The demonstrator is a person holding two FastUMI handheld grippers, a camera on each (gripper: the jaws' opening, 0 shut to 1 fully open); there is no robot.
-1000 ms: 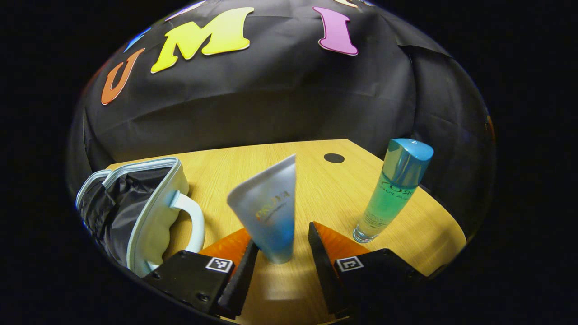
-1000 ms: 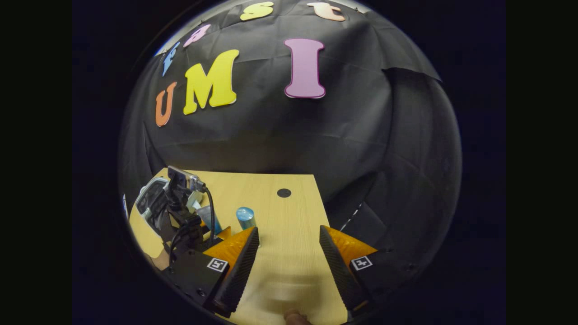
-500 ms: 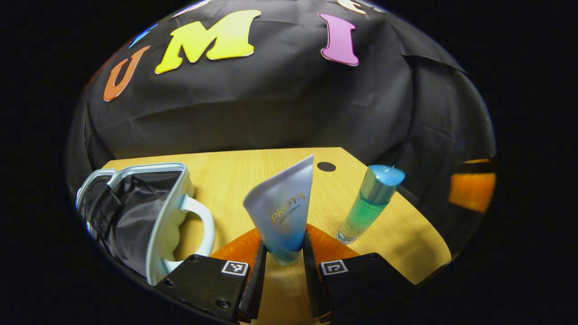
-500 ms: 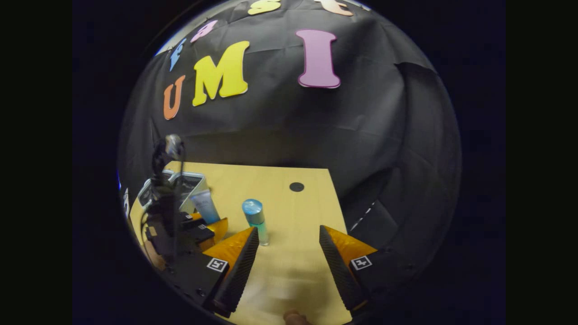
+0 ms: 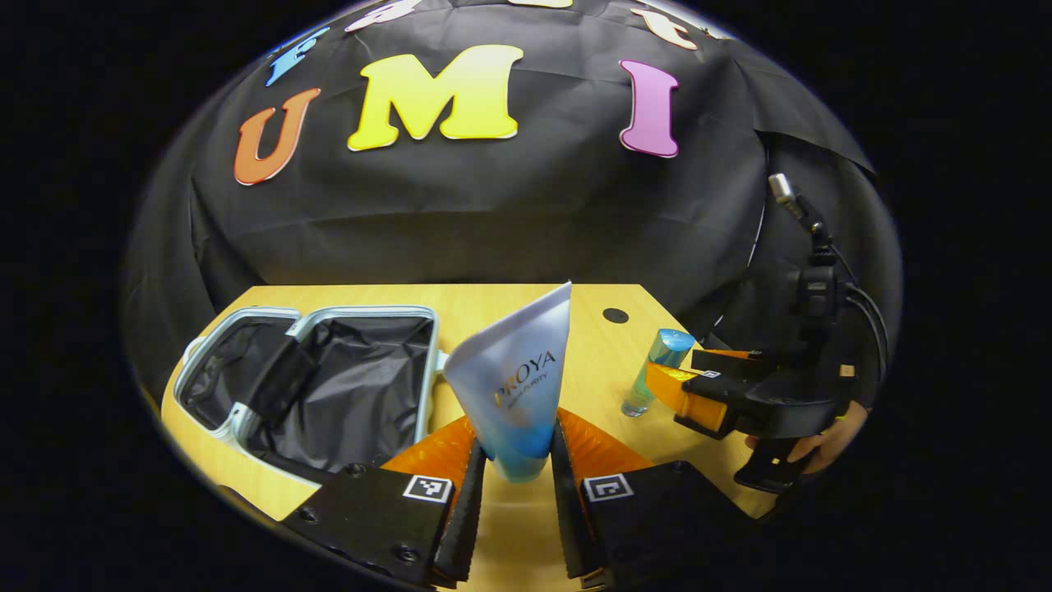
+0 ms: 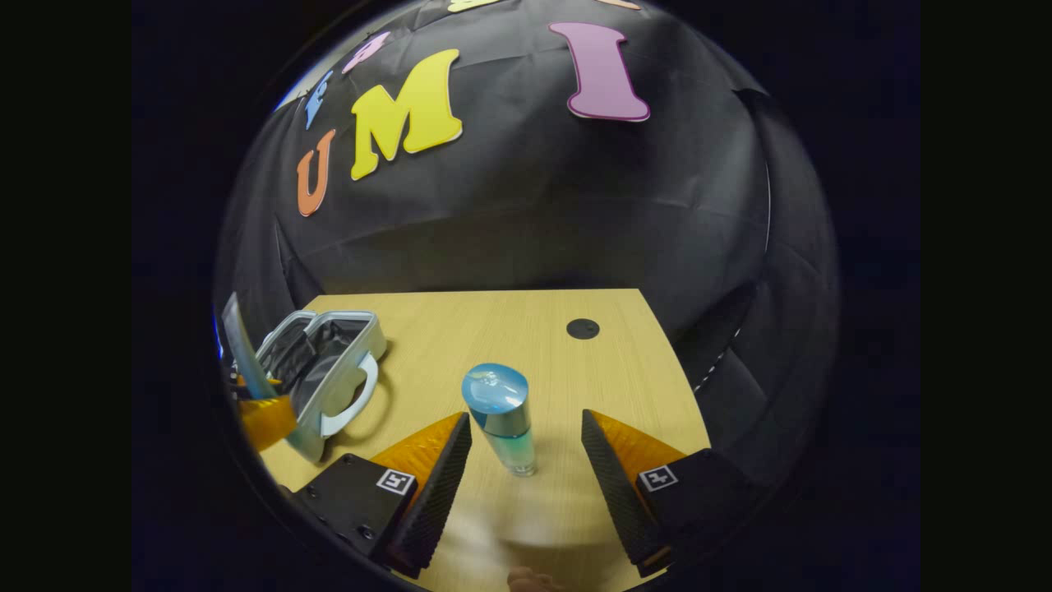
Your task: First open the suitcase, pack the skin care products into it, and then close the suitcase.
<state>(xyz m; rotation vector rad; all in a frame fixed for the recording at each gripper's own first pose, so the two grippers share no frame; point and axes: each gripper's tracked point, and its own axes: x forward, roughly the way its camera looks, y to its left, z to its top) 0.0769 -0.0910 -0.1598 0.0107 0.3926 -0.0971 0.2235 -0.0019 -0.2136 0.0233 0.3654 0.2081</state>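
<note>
Suitcase (image 5: 329, 378) lies open on the left of the wooden counter (image 5: 411, 300), its dark lining exposed and its pale rim facing up; in the right gripper view it sits at the far left with its handle toward the middle of the counter.

Left gripper (image 5: 514, 501) has its jaws closed on the lower end of a frosted tube (image 5: 514, 386), one finger pressing each side. The tube stands upright between them, its flat crimped end at the top and its blue-tinted end down in the grip, raised above the counter just right of the suitcase's edge.

Right gripper (image 6: 522, 481) holds its jaws wide apart with nothing between the pads. A bottle (image 6: 503, 415) of blue-green liquid with a shiny blue cap stands upright on the counter just ahead of the jaws, closer to the left finger than to the right one and touching neither. From the left gripper view the same bottle (image 5: 655, 370) stands right of the tube, with the right gripper just beside it and a hand (image 5: 826, 440) gripping its handle at the counter's right edge.

A small dark round spot (image 6: 582, 329) marks the counter's far side, well behind the bottle.
</note>
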